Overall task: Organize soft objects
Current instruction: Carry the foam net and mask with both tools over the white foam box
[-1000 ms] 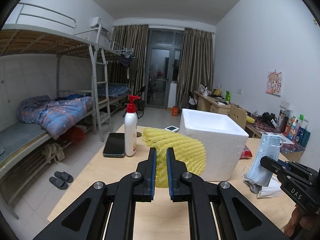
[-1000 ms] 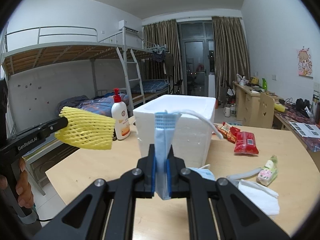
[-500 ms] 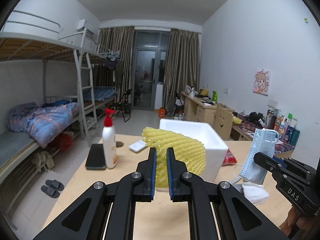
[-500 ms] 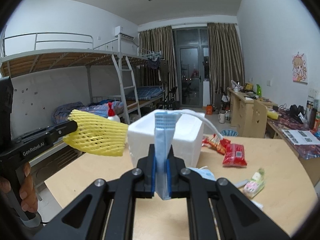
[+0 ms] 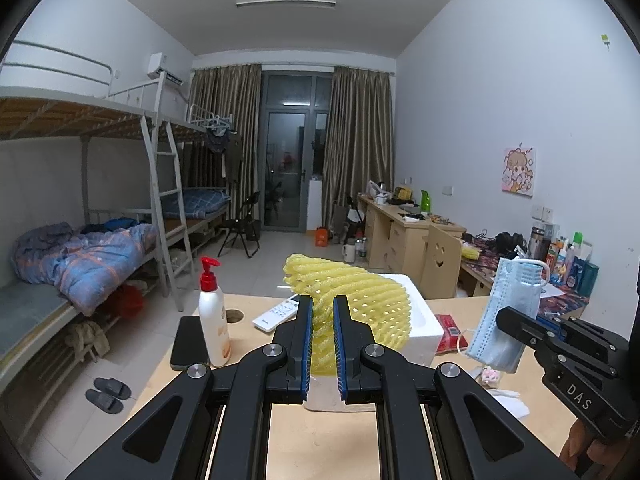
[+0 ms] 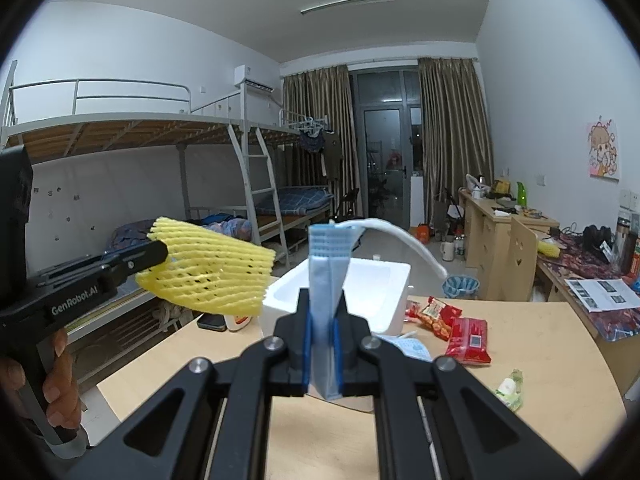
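1. Left claw (image 5: pixel 322 344): clamped on a yellow foam fruit net (image 5: pixel 356 300). The net is pinched between the blue pads (image 5: pixel 307 344) and fans out up and to the right, held in the air over the near-left part of the white styrofoam box (image 5: pixel 420 320).
2. Right wrist view confirms it: the net (image 6: pixel 212 276) hangs off the left claw's tip, above and just left of the box (image 6: pixel 360 292), not touching it.
3. Right claw (image 6: pixel 322 354): gripping a folded light-blue face mask (image 6: pixel 328 280). The mask stands upright between the pads, its white ear loop (image 6: pixel 400 236) arcing off to the right. It sits in line with the box opening from this view; whether it is above the box or in front of it I can't tell.
4. Left wrist view: the same mask (image 5: pixel 508 316) hangs from the right claw (image 5: pixel 508 320), in the air to the right of the box.
5. The box stands open on the wooden desk (image 6: pixel 540 344); what I can see of the inside is bare white.
6. Other soft items lie on the desk: a second blue mask (image 6: pixel 412 350) just right of the box, and white tissue-like pieces (image 5: pixel 508 400) near the right claw.
7. Desk clutter to the right: red snack packets (image 6: pixel 460 328) and a small green-white packet (image 6: pixel 508 390).
8. Desk clutter to the left of the box: a pump bottle with a red top (image 5: pixel 214 320), a black phone (image 5: pixel 188 342) beside it and a white remote (image 5: pixel 278 314).
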Available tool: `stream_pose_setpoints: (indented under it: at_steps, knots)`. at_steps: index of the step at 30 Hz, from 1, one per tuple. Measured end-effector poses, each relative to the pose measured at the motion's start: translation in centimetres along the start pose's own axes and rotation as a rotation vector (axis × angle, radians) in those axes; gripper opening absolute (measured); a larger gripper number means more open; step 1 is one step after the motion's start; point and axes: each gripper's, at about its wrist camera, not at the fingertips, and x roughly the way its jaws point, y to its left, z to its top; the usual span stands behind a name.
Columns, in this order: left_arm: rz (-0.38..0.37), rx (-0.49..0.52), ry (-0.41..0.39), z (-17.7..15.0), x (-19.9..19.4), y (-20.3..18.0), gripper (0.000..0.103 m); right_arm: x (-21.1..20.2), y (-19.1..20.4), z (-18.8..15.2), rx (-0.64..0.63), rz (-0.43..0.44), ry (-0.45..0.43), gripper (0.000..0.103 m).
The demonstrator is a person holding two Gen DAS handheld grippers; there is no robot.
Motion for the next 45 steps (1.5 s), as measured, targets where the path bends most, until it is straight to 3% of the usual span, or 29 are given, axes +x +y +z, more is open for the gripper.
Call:
stream_pose_setpoints:
  at_steps: [10,37,45]
  knots:
    - [-0.003,-0.002,0.022,0.8,2.0,-0.3,0.011,1.7,-1.0,1.1,0.011,0.022,0.019,0.012]
    - [-0.023,0.012,0.155,7.6,14.9,-2.6,0.011,9.9,-3.7,6.2,0.001,0.047,0.089,0.012]
    - [-0.041,-0.016,0.223,7.1,18.9,-1.8,0.011,12.5,-5.2,6.5,0.031,0.069,0.125,0.012]
